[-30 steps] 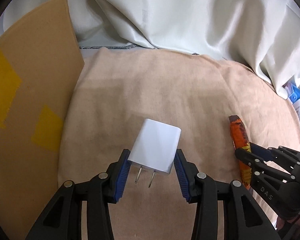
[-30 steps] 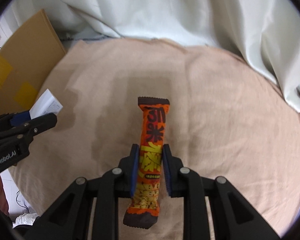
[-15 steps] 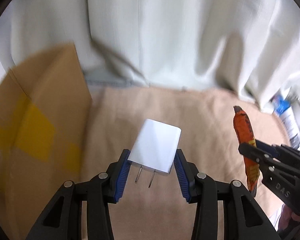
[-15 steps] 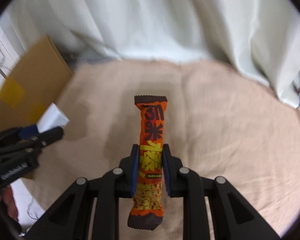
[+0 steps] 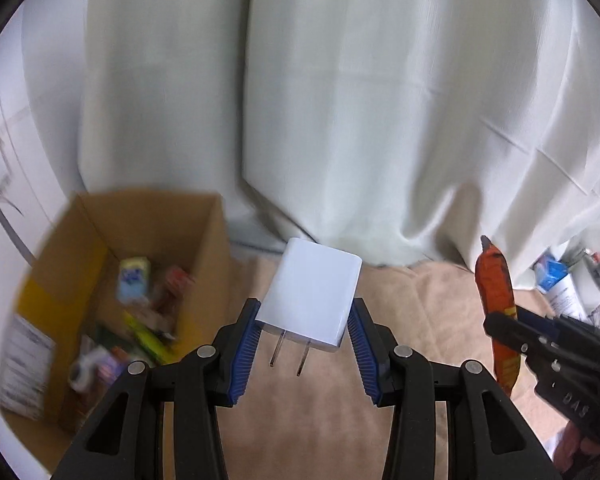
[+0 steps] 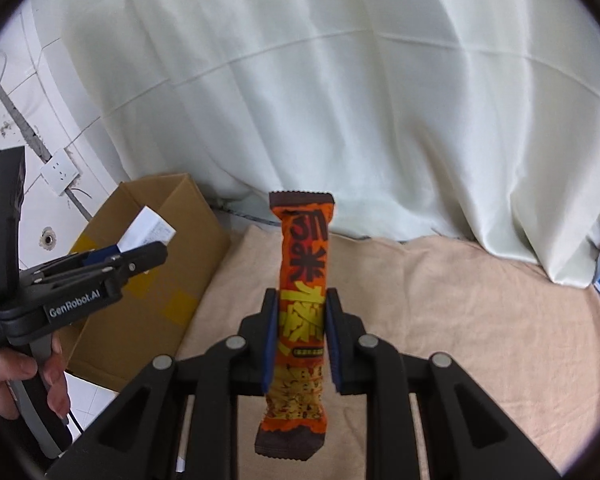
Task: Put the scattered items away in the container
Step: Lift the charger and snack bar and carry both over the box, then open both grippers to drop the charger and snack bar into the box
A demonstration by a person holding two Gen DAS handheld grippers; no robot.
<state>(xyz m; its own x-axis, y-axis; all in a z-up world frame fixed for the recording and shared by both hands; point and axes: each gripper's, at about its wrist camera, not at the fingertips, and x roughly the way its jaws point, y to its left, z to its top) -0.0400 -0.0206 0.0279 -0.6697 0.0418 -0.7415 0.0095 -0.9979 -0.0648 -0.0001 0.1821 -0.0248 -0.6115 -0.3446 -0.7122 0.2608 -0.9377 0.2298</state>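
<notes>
Over the beige cloth-covered bench [image 6: 440, 300], by the open brown cardboard box [image 5: 148, 240], my left tool [image 5: 304, 340] clamps the hard, slick white plug-in charger [image 5: 312, 300] by its flat sides, my right tool [image 6: 300, 340] pinching the light, crinkly orange snack bar wrapper [image 6: 302, 280] mid-length

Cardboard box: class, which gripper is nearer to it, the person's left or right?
Left. The left gripper, holding the white charger, is right beside the cardboard box. The right gripper, gripping the orange snack bar, sits over the beige cloth, farther away.
</notes>
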